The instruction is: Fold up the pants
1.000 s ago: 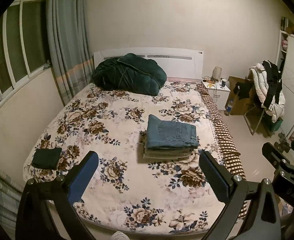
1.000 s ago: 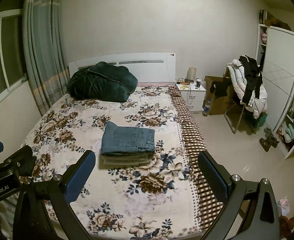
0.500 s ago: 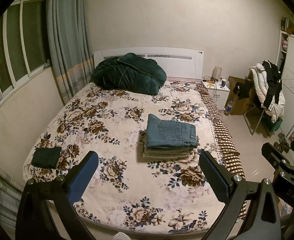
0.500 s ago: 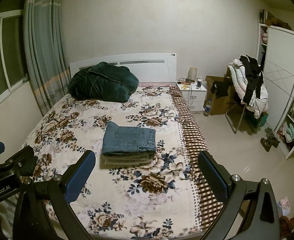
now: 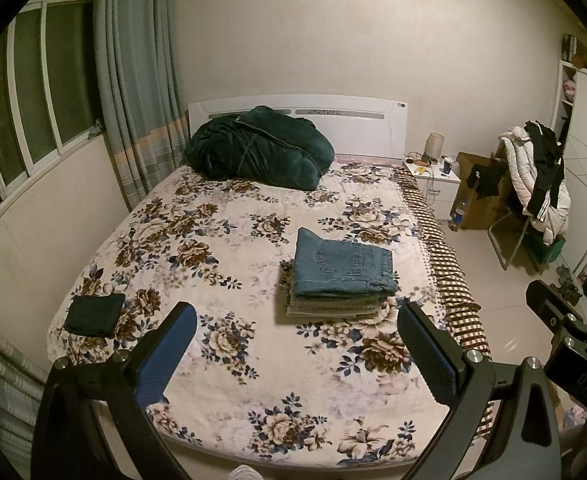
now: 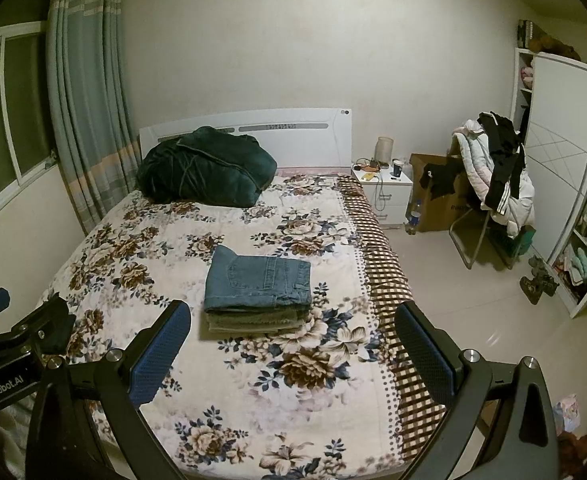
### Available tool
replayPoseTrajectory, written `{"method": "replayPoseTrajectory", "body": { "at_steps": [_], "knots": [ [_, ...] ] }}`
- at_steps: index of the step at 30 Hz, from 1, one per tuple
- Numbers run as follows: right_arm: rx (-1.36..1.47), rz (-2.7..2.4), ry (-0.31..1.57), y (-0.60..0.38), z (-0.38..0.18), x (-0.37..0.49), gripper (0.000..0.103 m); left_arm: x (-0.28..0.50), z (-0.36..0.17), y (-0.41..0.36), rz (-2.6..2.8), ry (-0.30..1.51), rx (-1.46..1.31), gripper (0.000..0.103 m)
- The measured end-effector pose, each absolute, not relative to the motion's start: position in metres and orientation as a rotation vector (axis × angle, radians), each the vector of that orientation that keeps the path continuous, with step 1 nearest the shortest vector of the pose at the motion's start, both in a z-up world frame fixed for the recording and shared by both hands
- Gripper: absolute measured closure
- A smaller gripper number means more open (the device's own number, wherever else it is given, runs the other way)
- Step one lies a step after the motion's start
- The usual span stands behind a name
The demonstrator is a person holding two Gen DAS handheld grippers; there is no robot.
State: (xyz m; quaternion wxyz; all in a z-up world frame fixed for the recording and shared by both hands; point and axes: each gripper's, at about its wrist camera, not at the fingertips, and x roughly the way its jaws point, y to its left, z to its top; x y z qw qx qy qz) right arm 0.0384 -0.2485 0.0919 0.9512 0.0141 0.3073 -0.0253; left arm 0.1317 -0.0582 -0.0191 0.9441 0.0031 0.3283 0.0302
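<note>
Folded blue jeans (image 5: pixel 343 266) lie on top of a stack of folded pale pants (image 5: pixel 333 306) on the floral bed (image 5: pixel 221 272); the stack also shows in the right wrist view (image 6: pixel 258 280). My left gripper (image 5: pixel 295 344) is open and empty, held back above the foot of the bed. My right gripper (image 6: pixel 293 342) is open and empty, also above the foot of the bed, short of the stack. A small dark folded cloth (image 5: pixel 93 314) lies at the bed's near left corner.
A dark green bundled quilt (image 5: pixel 257 152) sits by the headboard. A white nightstand (image 6: pixel 385 190), a cardboard box (image 6: pixel 437 196) and a chair heaped with clothes (image 6: pixel 497 172) stand to the right. A wardrobe (image 6: pixel 561 168) is far right; window and curtain (image 5: pixel 133 92) on the left.
Almost nothing has moved; both views have drifted very slightly and both grippers stay open, back from the stack.
</note>
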Motion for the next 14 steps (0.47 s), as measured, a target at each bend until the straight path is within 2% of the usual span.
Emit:
{"method": "replayPoseTrajectory", "body": {
  "at_steps": [14],
  "knots": [
    [0.032, -0.054, 0.624, -0.2455, 0.0927, 0.0381, 0.000, 0.1250, -0.0161, -0.0555, 0.079, 0.656, 0.000, 0.000]
  ]
}}
